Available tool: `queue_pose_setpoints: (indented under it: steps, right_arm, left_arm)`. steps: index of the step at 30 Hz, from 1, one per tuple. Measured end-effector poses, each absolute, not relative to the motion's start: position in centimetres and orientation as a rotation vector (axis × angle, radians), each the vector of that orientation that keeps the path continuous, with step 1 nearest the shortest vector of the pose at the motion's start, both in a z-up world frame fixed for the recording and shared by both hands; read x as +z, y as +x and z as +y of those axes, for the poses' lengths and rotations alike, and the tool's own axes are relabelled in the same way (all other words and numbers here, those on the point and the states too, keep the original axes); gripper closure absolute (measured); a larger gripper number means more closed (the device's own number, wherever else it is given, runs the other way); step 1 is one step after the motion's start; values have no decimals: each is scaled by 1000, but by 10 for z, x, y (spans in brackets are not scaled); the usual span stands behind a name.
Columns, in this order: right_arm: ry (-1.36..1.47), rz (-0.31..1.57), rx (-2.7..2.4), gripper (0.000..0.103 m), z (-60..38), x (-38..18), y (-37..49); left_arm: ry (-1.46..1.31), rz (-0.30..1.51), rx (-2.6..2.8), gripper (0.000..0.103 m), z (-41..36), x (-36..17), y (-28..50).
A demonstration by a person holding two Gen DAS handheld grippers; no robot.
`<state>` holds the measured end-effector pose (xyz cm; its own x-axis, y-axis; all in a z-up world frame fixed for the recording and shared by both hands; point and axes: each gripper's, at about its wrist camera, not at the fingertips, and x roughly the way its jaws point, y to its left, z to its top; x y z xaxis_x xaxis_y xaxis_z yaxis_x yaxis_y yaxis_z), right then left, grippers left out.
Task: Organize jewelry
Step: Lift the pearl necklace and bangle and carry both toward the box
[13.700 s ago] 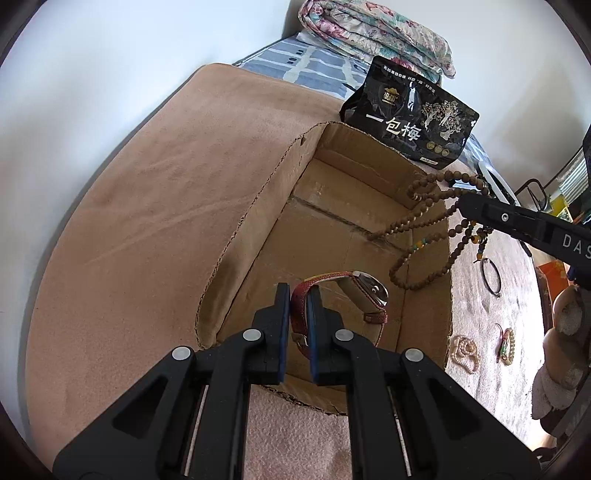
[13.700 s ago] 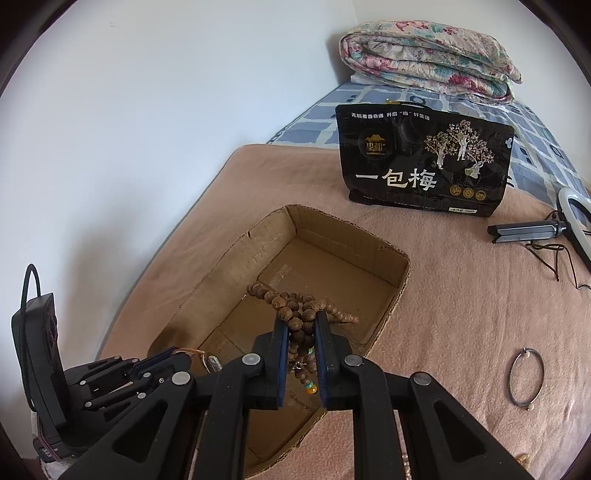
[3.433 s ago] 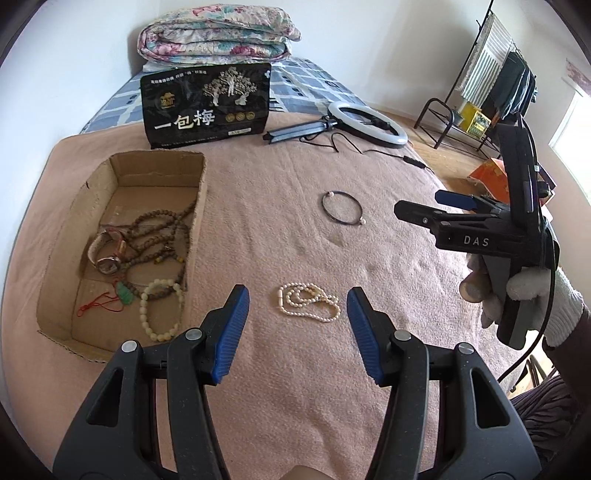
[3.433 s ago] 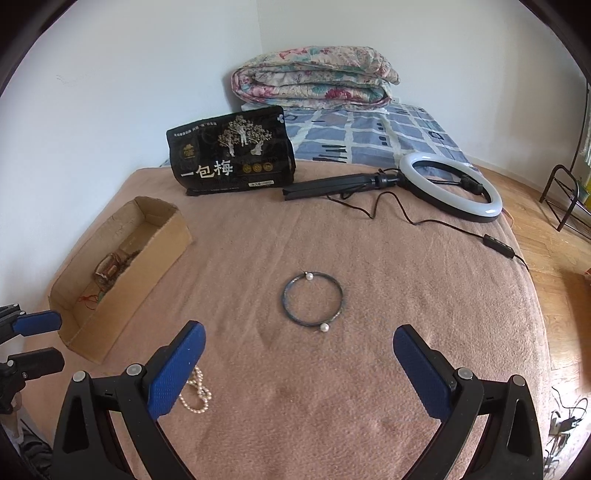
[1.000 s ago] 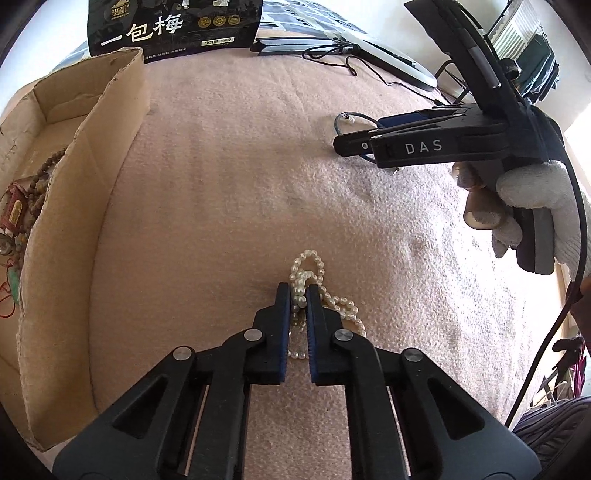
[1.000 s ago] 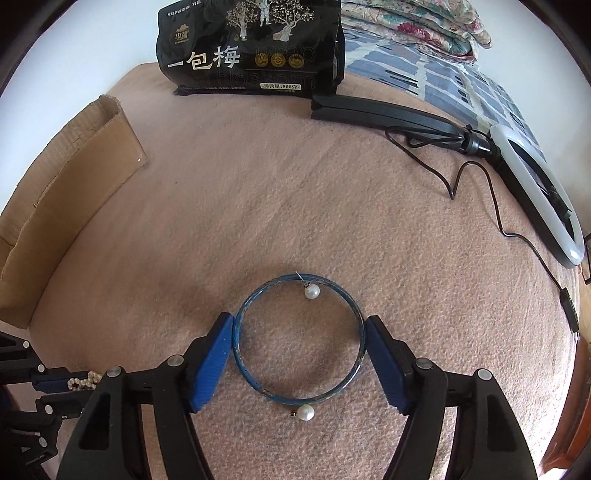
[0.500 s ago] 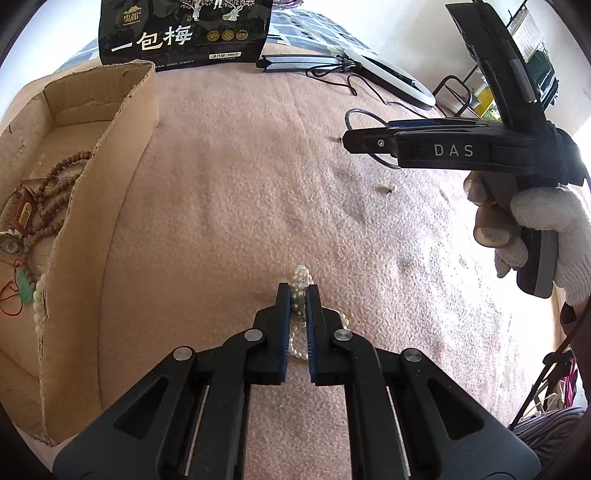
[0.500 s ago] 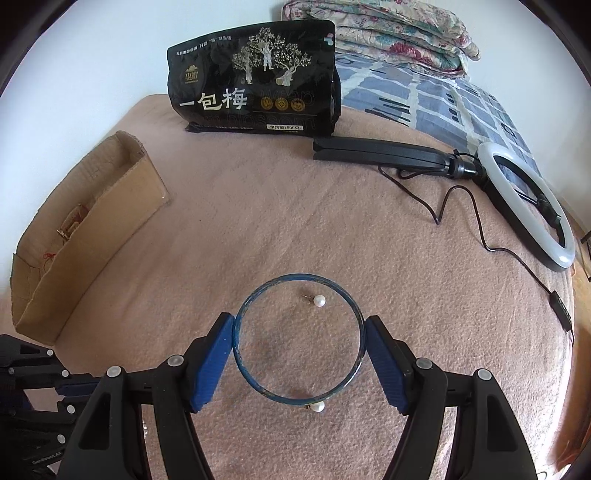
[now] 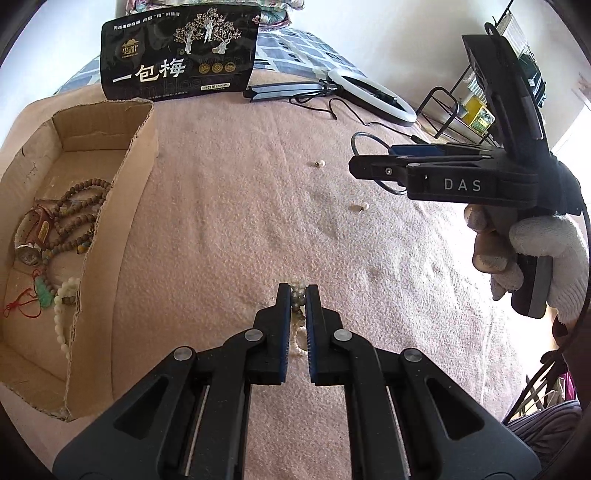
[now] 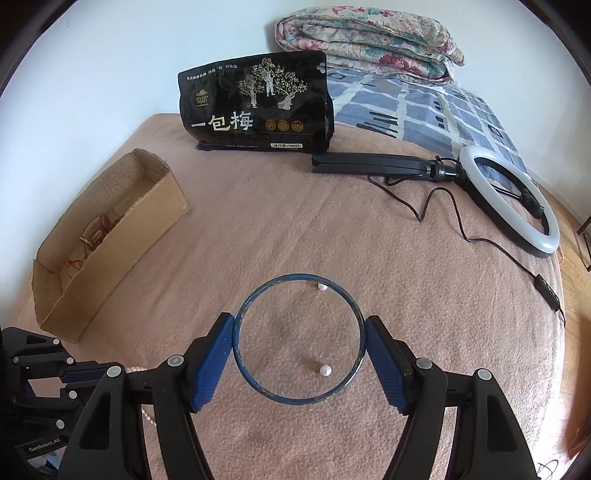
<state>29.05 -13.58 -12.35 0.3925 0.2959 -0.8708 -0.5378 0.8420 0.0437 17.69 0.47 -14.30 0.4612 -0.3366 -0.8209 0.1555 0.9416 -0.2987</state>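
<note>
My left gripper (image 9: 297, 295) is shut on a white pearl necklace (image 9: 296, 286), whose loops hang under the fingers above the pink blanket. My right gripper (image 10: 299, 332) is shut on a thin blue ring bangle (image 10: 295, 275), its pads pressing the ring's two sides, and the ring is raised off the blanket. Two loose pearls (image 10: 325, 369) lie on the blanket beneath the ring. A cardboard box (image 9: 110, 229) at the left holds wooden beads, a watch and a jade pendant. In the left wrist view the right gripper (image 9: 354, 166) hovers at the right, held by a gloved hand (image 9: 535, 251).
A black snack bag (image 10: 255, 107) stands at the back of the blanket. A ring light (image 10: 517, 199) with its stand and cable lies at the back right. Behind the bag a folded quilt (image 10: 369, 33) rests against the wall. A metal rack (image 9: 454, 110) stands beyond the bed's right edge.
Both grippers have risen. The pearl necklace has come up off the blanket in the left gripper. The blue ring has lifted in the right gripper while two pearls stayed on the blanket.
</note>
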Motion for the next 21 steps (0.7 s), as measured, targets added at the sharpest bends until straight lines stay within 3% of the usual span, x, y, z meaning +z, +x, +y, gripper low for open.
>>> queue_pose_setpoints:
  steps: [21]
  right_arm:
    - [-265,974,551,30,-143,-66,230]
  left_arm:
    - [-308,905,-276,97,46,-79,158]
